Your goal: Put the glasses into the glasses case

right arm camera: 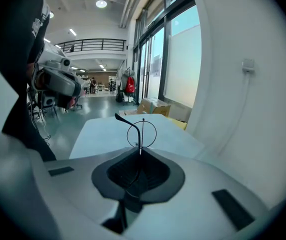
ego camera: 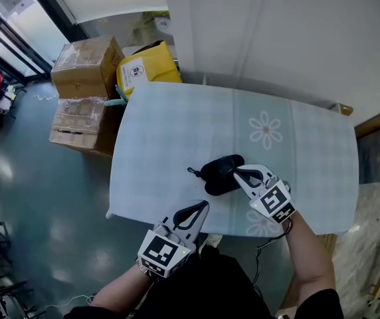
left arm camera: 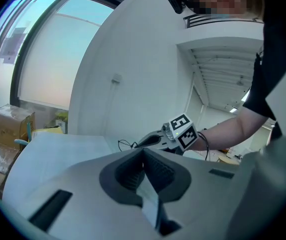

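A black glasses case [ego camera: 216, 177] lies on the pale checked table [ego camera: 170, 131] near its front. My right gripper [ego camera: 237, 173] hangs just above the case's right end, shut on thin wire-framed glasses [right arm camera: 142, 133]. In the right gripper view one round lens and a dark temple stick out past the shut jaws [right arm camera: 139, 152]. A temple tip of the glasses [ego camera: 191, 171] pokes out left of the case. The left gripper [ego camera: 202, 207] sits at the table's front edge, shut and empty [left arm camera: 144, 152]. I cannot tell whether the case's lid is up.
Cardboard boxes [ego camera: 87, 65] and a yellow package [ego camera: 147, 68] are stacked on the floor past the table's far left corner. A white wall [ego camera: 283, 32] runs behind the table. A flower print [ego camera: 266, 129] marks the cloth to the right.
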A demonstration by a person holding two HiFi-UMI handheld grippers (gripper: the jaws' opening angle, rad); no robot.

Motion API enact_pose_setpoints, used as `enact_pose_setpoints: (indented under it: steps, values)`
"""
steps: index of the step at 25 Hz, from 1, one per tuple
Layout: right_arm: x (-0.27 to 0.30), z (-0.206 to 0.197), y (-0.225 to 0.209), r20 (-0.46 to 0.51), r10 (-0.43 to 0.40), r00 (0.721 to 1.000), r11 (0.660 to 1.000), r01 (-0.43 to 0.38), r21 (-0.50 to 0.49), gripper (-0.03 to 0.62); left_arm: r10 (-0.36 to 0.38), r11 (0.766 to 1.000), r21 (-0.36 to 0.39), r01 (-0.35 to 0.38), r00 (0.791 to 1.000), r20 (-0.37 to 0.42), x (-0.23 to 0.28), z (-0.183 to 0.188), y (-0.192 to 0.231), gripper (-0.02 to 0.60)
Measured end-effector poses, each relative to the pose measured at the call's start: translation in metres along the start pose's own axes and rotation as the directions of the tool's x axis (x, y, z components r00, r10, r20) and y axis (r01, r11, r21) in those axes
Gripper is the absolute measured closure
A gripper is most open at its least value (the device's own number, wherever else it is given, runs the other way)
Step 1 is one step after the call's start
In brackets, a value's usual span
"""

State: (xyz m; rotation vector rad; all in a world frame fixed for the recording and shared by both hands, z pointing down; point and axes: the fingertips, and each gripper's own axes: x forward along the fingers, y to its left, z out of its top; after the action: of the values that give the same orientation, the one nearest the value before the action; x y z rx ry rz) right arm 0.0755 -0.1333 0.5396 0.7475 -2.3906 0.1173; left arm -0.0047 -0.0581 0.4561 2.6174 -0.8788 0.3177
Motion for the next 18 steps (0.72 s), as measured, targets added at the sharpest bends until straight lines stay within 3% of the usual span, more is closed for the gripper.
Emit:
enact_pose_setpoints:
  steps: [9,18]
  values:
    - [0.035,-0.032,0.009,-0.182,0.118,0.976,0.984,-0.140,-0.114,0.560,-0.017,1.000,-0.027,0.016,1.000,-0.015,0.005,-0.013,0.010,0.555]
    - [0.055,-0.069,0.025,-0.390,0.255,0.885,0.912,-0.353,-0.206,0.560,-0.034,0.998,-0.062,0.032,0.999,-0.035,0.008,-0.024,0.014,0.555]
